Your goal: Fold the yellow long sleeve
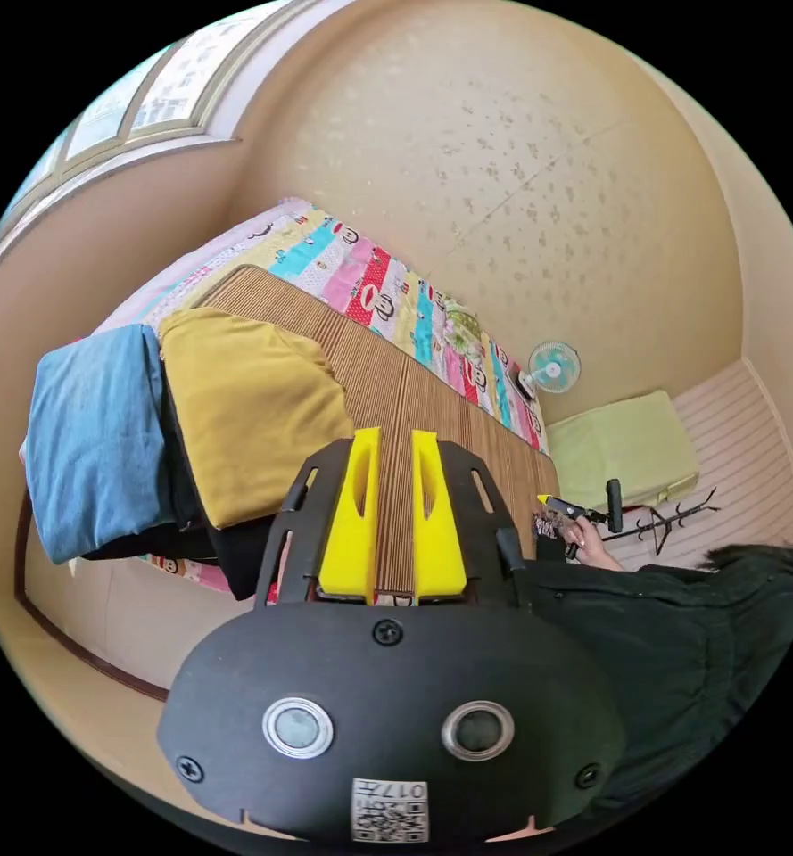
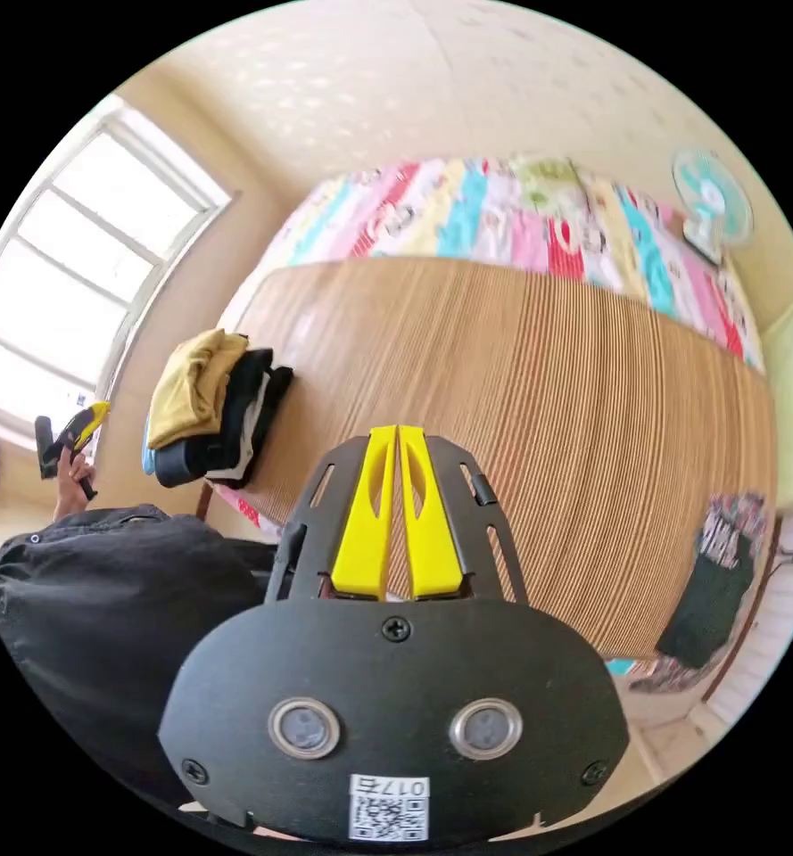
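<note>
Folded clothes sit stacked at one end of the striped woven mat (image 1: 432, 392), and the yellow long sleeve (image 1: 249, 406) lies folded on top of that stack, over dark garments (image 1: 235, 544) and beside a folded blue garment (image 1: 93, 437). The left gripper (image 1: 396, 439) hangs above the mat with its yellow jaws a narrow gap apart, holding nothing. The right gripper (image 2: 398, 435) has its jaws almost touching at the tips, also empty, over bare mat well apart from the stack. A patchwork quilt (image 1: 378, 294) borders the mat along the wall, with a small fan (image 1: 554, 366) at its far end. In the right gripper view the yellow top caps the pile near the window (image 2: 66, 267).
</note>
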